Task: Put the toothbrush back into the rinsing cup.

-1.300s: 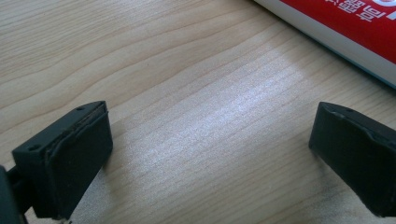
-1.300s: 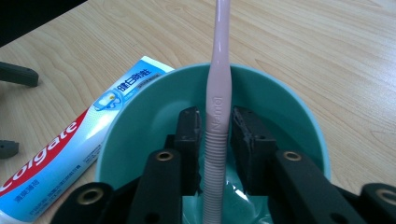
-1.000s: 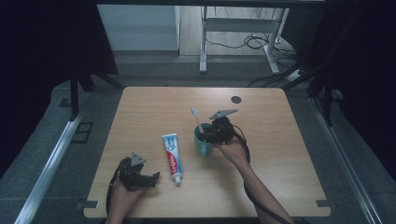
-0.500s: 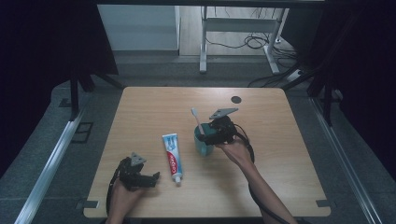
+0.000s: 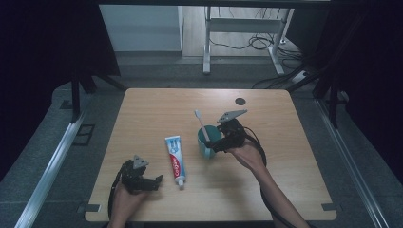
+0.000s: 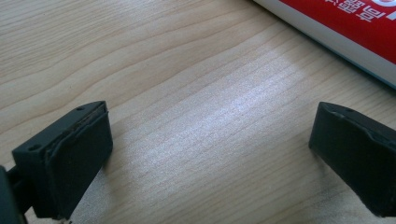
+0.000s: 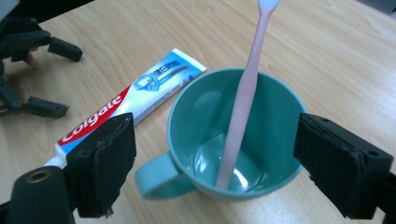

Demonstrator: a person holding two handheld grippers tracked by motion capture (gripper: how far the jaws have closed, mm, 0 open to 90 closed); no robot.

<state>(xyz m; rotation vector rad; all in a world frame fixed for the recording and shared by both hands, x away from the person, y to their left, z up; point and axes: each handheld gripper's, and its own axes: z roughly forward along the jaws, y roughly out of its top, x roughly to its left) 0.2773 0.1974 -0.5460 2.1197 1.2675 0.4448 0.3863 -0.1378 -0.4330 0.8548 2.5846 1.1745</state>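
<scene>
While both grippers gape wide, pale wood table, grey floor, dark curtains.

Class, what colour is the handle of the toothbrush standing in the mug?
Pale pink; the toothbrush shows best in the right gripper view.

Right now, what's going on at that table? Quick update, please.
Left gripper open, low over bare wood near the toothpaste. Right gripper open around the teal mug. Pink toothbrush standing inside. Nothing in the way.
</scene>
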